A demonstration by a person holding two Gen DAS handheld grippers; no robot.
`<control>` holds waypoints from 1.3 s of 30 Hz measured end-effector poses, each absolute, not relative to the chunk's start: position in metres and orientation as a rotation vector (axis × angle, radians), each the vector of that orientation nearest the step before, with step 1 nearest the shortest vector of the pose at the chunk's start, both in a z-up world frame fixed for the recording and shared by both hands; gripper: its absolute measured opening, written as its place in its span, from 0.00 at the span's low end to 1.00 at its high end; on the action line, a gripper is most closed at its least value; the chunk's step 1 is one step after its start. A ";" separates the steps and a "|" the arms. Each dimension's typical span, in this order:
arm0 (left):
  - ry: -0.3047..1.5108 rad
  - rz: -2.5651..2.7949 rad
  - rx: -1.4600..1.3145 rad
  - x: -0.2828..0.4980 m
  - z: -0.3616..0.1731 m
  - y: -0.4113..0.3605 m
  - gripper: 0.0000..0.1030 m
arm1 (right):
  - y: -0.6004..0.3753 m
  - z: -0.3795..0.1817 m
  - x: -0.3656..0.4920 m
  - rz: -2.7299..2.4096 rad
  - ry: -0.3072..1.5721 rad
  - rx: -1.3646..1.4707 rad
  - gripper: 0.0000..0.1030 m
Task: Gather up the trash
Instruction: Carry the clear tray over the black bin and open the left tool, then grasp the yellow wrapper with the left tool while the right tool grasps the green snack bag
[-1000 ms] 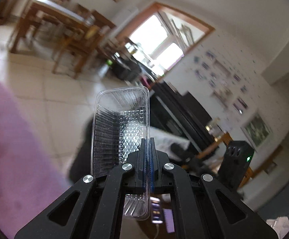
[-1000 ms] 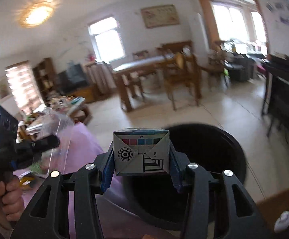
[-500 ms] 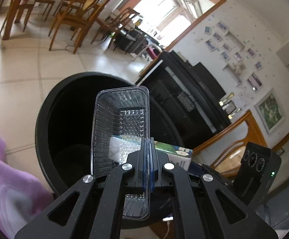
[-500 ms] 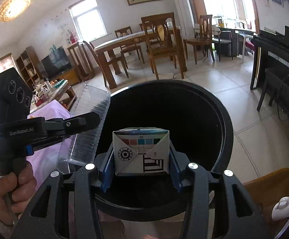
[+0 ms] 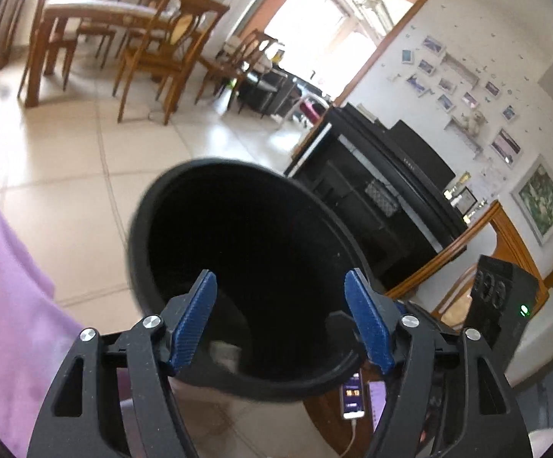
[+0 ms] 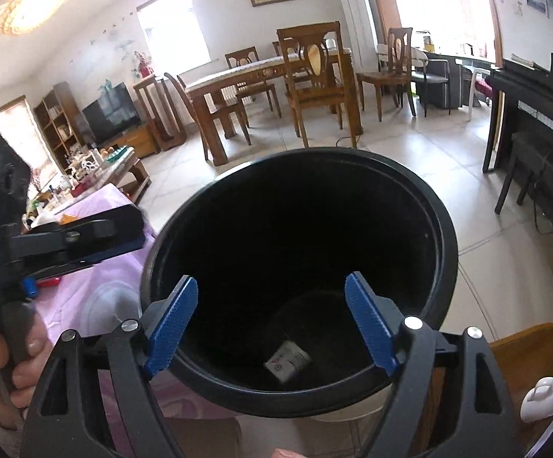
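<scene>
A black round trash bin (image 6: 444,252) stands on the tiled floor beside a purple-covered table; it also shows in the left wrist view (image 5: 150,206). My right gripper (image 6: 272,320) is open and empty just above the bin's near rim. A small white carton (image 6: 288,360) lies at the bottom of the bin. My left gripper (image 5: 280,316) is open and empty over the bin's near rim; a blurred pale piece of trash (image 5: 225,355) shows inside the bin. The left gripper body (image 6: 59,244) appears at the left of the right wrist view.
A purple tablecloth (image 6: 97,286) lies left of the bin. A black piano (image 5: 391,191) stands to the right. A wooden dining table with chairs (image 6: 276,87) is at the back. A white cup (image 6: 551,393) and a phone (image 5: 352,400) lie on a low wooden surface.
Both grippers opened over the bin. The clear plastic tray left my left gripper and the small carton left my right gripper; the carton now lies in the bin.
</scene>
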State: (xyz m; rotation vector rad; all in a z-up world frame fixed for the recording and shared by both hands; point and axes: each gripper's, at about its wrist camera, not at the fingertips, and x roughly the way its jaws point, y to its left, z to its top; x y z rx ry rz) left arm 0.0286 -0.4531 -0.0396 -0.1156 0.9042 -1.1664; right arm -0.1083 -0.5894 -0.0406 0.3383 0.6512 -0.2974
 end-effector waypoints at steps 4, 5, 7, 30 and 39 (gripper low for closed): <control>0.837 -1.112 -0.112 0.021 -0.022 -0.408 0.81 | -0.570 -0.032 -0.101 -0.272 0.645 0.312 0.77; 0.817 -1.086 -0.110 0.020 -0.018 -0.389 0.81 | -0.563 -0.032 -0.097 -0.262 0.645 0.306 0.77; 0.793 -1.040 -0.113 0.021 -0.012 -0.358 0.81 | -0.548 -0.027 -0.089 -0.233 0.648 0.287 0.77; 0.859 -0.614 0.276 0.038 -0.026 -0.039 0.81 | -0.247 -0.026 0.098 0.420 0.815 -0.002 0.74; 0.954 -0.740 0.377 0.052 -0.047 -0.045 0.71 | -0.234 -0.056 0.124 0.436 0.921 -0.029 0.39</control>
